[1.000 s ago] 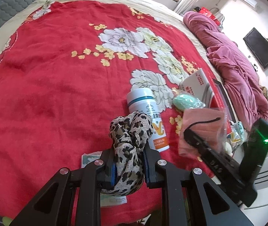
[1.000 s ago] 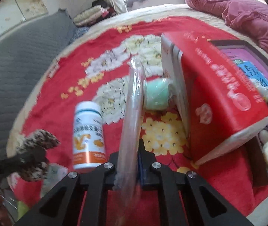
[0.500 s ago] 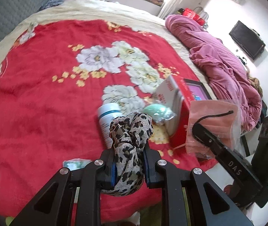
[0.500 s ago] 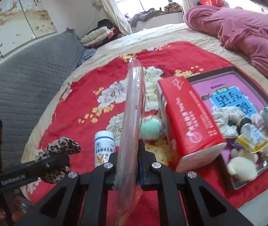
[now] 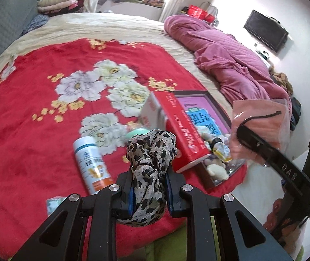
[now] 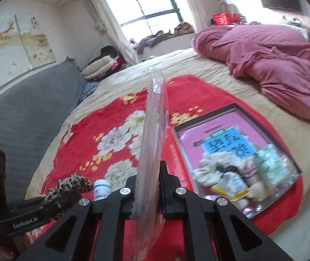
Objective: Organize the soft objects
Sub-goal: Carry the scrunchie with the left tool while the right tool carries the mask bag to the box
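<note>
Home bedroom. Large bed (image 5: 46,30) under a red floral blanket (image 5: 35,108), crumpled pink quilt (image 6: 274,65) on the far side, grey padded headboard (image 6: 24,108). Folded bedding stack (image 6: 102,65) by a curtained window (image 6: 144,2), wall-mounted TV (image 5: 265,33), painted landscape panels (image 6: 13,43) above the headboard.

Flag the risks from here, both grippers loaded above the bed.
1. The leopard-print fabric scrunchie bulges well beyond the left gripper; it may snag or drag.
2. The clear plastic bag is pinched at one edge by the right gripper and could slip over the crowded open box.
</note>
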`<state>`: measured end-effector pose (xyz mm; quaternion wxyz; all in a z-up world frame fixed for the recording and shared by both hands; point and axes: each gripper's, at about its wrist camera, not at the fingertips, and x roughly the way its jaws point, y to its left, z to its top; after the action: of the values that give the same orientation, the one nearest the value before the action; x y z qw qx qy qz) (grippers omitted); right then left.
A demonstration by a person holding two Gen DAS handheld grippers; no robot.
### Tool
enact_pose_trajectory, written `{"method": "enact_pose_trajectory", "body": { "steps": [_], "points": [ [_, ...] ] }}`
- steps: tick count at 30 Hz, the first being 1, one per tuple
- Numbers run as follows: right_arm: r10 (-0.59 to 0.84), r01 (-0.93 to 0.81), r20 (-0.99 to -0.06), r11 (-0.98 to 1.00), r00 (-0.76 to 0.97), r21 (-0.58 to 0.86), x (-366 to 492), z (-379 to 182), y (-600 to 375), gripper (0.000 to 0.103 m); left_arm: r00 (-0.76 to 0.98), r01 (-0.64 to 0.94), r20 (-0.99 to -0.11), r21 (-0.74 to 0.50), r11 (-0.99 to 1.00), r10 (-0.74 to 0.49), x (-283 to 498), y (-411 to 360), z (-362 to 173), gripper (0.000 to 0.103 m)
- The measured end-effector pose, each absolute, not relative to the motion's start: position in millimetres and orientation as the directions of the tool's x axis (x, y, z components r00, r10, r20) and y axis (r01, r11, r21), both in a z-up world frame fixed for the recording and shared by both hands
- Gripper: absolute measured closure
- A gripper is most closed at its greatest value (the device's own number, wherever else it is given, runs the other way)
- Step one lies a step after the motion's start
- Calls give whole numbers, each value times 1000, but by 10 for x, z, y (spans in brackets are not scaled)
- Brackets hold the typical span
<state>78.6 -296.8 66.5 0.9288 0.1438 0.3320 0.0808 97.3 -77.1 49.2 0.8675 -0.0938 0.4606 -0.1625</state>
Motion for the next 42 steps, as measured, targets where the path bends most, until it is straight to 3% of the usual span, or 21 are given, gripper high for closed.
{"method": "enact_pose_trajectory", "body": {
  "steps": [23, 42],
  "points": [
    [134, 137, -593, 911, 794, 389, 823, 592, -4332, 93, 418, 416, -804, -245, 876, -424, 1433, -2363, 406, 81],
    [151, 111, -711, 945, 687, 309, 1244, 38, -4293, 91, 366, 436, -857, -188, 880, -364, 1901, -2935, -70, 81]
  ]
}}
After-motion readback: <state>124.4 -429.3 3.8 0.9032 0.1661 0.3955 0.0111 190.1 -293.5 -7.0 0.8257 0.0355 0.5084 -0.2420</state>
